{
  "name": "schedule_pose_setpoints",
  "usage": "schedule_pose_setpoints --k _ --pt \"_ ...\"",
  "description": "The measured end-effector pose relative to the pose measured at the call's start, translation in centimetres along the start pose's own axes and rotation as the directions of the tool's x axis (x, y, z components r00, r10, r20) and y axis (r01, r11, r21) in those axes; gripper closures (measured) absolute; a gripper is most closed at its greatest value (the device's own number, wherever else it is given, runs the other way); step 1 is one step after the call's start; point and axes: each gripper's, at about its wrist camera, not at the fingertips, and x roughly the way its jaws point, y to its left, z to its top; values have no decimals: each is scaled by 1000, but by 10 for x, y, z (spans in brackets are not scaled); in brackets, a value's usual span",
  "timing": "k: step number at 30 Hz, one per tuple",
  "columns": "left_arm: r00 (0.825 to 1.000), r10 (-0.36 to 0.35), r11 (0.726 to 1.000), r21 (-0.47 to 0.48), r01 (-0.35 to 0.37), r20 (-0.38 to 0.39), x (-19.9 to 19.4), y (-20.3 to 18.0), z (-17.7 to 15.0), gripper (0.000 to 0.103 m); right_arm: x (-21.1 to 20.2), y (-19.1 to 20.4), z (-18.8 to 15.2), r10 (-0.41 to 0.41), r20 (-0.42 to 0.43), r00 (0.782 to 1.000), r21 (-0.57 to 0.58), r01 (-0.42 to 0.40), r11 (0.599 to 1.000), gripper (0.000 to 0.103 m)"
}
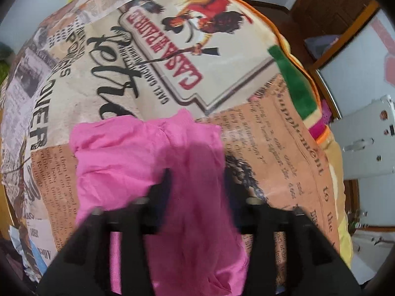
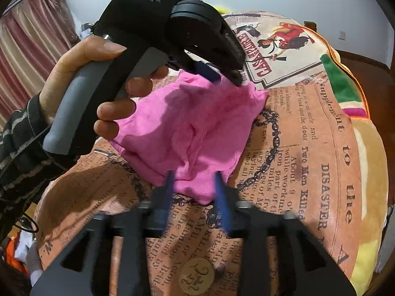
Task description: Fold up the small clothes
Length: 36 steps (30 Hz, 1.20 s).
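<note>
A small pink garment (image 1: 153, 162) lies crumpled on a newspaper-print cloth (image 1: 271, 148). In the left wrist view my left gripper (image 1: 197, 182) straddles the garment with its fingers spread and pink fabric fills the gap between them. In the right wrist view the garment (image 2: 197, 123) lies ahead. My right gripper (image 2: 193, 175) is open, its blue fingertips (image 2: 218, 180) at the garment's near edge. The left gripper (image 2: 212, 74), held by a hand, sits over the garment's far edge.
The printed cloth (image 2: 308, 172) covers a rounded surface. A green and orange plush blanket (image 1: 298, 81) lies along its right side. A white device (image 1: 365, 135) stands at the right. Striped curtains (image 2: 32, 49) hang at the left.
</note>
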Motion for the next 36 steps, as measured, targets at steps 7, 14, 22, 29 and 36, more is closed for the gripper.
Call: schedule_pose_setpoints --k 7,14,22,29,36 --pt "987 46 989 134 -66 151 -57 -4 -14 36 11 0 7 1 -17 1000 -4 -1 1000 58" --pt "970 122 987 74 -140 210 -96 59 -50 32 37 -2 19 34 -55 998 36 -32 999 58" --pt "979 140 990 -17 -139 148 -92 125 -106 32 56 3 21 41 -83 996 34 -39 999 97" --pt "985 96 995 -23 -93 140 -94 130 -133 32 10 14 33 -23 21 1000 -53 24 998 99" --pt "985 54 998 23 -58 161 -98 112 -138 32 -2 -1 28 -87 10 996 -53 87 995 99"
